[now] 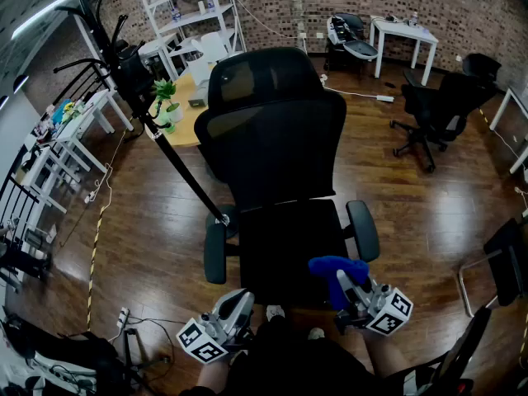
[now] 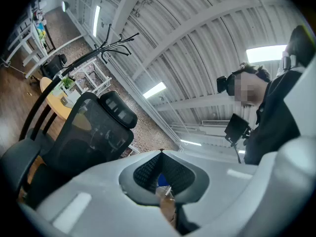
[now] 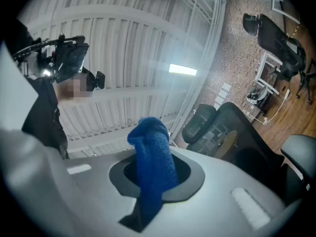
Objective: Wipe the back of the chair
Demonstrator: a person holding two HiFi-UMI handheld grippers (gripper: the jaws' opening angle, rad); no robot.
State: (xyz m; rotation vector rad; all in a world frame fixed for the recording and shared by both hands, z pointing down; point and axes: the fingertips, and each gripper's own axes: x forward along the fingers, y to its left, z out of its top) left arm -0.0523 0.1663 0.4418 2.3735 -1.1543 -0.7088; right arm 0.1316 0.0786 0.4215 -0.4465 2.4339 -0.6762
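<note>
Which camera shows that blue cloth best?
The right gripper view: the blue cloth fills its middle, pinched in the right tongs. The head view shows it only as a small lump low in the picture. The left gripper view does not clearly show it.

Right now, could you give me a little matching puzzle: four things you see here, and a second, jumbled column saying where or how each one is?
1. blue cloth
2. left gripper
3. chair
4. coat rack

A. black, stands left of the chair
B. jaws together, nothing held
C. clamped in the right gripper
D. straight ahead, seat nearest, backrest beyond

Pairs: 1-C, 2-B, 3-D, 4-A.
</note>
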